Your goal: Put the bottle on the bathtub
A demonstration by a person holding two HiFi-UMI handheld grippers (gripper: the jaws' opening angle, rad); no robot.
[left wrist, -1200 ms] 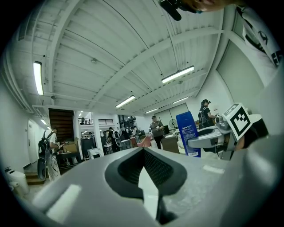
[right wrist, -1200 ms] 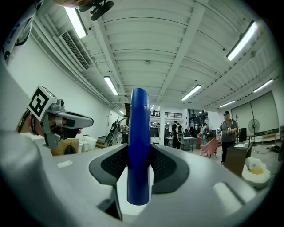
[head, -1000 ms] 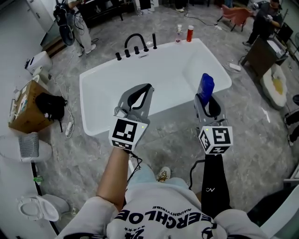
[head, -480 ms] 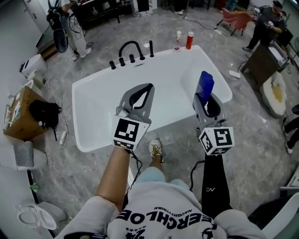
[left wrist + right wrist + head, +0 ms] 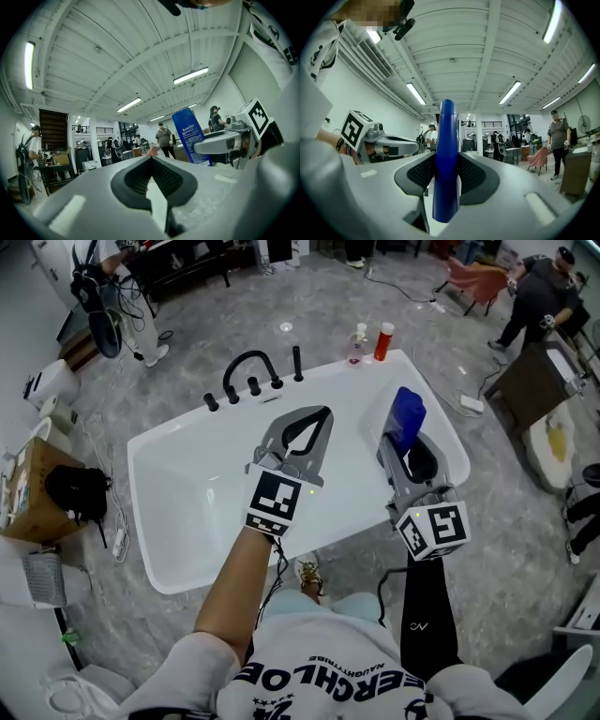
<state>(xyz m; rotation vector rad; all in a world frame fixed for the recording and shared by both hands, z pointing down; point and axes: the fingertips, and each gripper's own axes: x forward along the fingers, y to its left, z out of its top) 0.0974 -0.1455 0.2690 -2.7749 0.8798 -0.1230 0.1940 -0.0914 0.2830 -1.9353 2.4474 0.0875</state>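
Your right tongs (image 5: 409, 448) are clamped on the blue bottle (image 5: 406, 420) and hold it upright above the right end of the white bathtub (image 5: 187, 486). Your left tongs (image 5: 317, 418) are closed with nothing between them, above the tub's middle. 2 small bottles (image 5: 381, 341) stand at the tub's far edge, near the black tap (image 5: 248, 367).

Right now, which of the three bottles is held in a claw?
The blue bottle, clamped in the right claw; the clear bottle and red bottle stand free at the tub's far edge.
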